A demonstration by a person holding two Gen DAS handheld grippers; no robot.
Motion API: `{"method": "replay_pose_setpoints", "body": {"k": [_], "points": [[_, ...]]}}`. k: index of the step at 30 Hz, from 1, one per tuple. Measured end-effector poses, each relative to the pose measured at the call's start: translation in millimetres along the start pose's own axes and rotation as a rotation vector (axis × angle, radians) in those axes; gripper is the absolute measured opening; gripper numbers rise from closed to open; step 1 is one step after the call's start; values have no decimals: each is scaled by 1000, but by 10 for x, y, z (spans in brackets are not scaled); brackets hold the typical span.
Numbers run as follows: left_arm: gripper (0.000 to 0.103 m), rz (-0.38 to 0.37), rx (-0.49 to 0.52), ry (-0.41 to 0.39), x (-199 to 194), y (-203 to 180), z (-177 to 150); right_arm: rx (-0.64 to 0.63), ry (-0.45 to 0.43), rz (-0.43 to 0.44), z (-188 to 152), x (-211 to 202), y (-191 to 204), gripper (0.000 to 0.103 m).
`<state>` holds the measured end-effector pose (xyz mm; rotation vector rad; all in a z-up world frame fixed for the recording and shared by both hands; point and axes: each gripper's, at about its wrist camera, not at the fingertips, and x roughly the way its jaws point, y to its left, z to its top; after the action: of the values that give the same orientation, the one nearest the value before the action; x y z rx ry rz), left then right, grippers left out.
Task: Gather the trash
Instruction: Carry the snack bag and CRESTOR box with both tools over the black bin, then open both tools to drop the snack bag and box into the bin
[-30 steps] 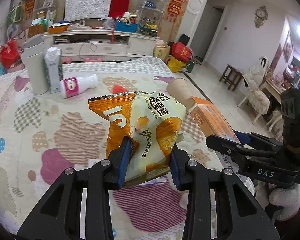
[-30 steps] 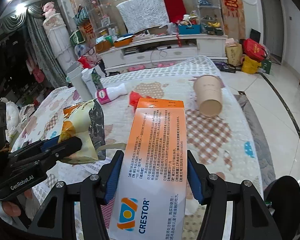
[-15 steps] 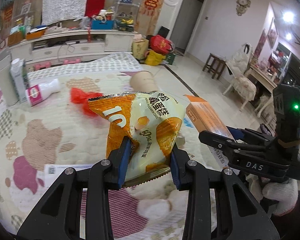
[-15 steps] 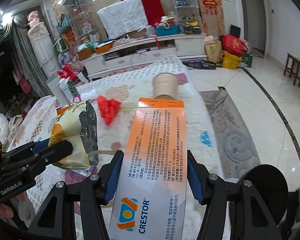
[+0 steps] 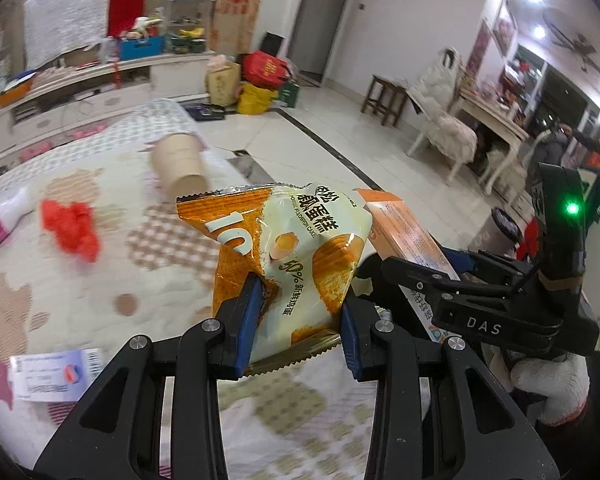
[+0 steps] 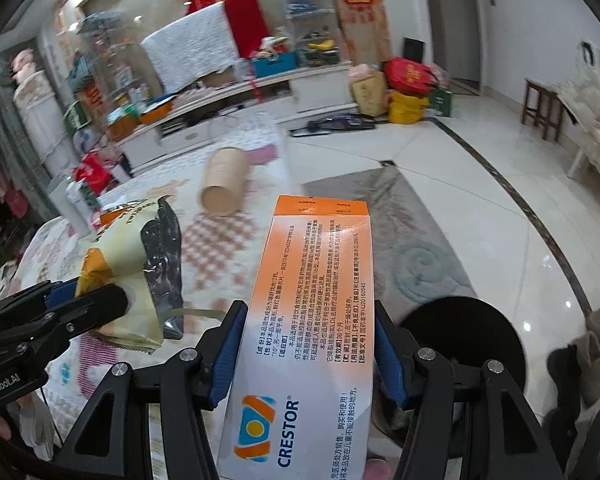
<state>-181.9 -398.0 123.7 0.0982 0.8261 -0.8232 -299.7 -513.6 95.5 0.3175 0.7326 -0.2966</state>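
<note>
My left gripper (image 5: 298,328) is shut on an orange and cream snack bag (image 5: 296,240) and holds it above the patterned mat. The bag also shows in the right wrist view (image 6: 128,264), held by the left gripper (image 6: 100,304). My right gripper (image 6: 306,356) is shut on an orange and white Crestor box (image 6: 312,320). In the left wrist view the box (image 5: 404,232) sticks out of the right gripper (image 5: 412,276) at the right. A black round bin (image 6: 464,340) stands on the floor just right of the box.
On the mat (image 5: 80,280) lie a brown paper cup (image 5: 180,164) on its side, a crumpled red wrapper (image 5: 70,226), a pink-labelled bottle (image 5: 0,216) and a paper slip (image 5: 54,372). A grey rug (image 6: 412,240), shiny floor, stool (image 6: 544,108) and chairs lie right.
Both grippers have swung to the right with their loads, away from the middle of the mat towards its right edge. The black bin has come closer in the right wrist view.
</note>
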Motion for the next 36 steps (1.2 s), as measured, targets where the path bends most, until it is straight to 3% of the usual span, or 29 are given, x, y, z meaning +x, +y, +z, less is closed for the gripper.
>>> {"method": "replay_pose_setpoints", "body": {"k": [16, 20, 24, 26, 36], "points": [[34, -100, 99, 138, 921, -1009, 70, 192, 46, -133, -298, -44, -1302, 58], [36, -143, 83, 160, 1101, -1100, 77, 225, 51, -147, -297, 0, -1442, 59], [51, -184, 58, 180, 1231, -1129, 55, 277, 54, -159, -284, 39, -1568, 63], [52, -185, 48, 197, 1268, -1121, 42, 298, 52, -164, -296, 38, -1639, 70], [54, -174, 44, 180, 1076, -1089, 29, 293, 58, -142, -305, 57, -1543, 70]]}}
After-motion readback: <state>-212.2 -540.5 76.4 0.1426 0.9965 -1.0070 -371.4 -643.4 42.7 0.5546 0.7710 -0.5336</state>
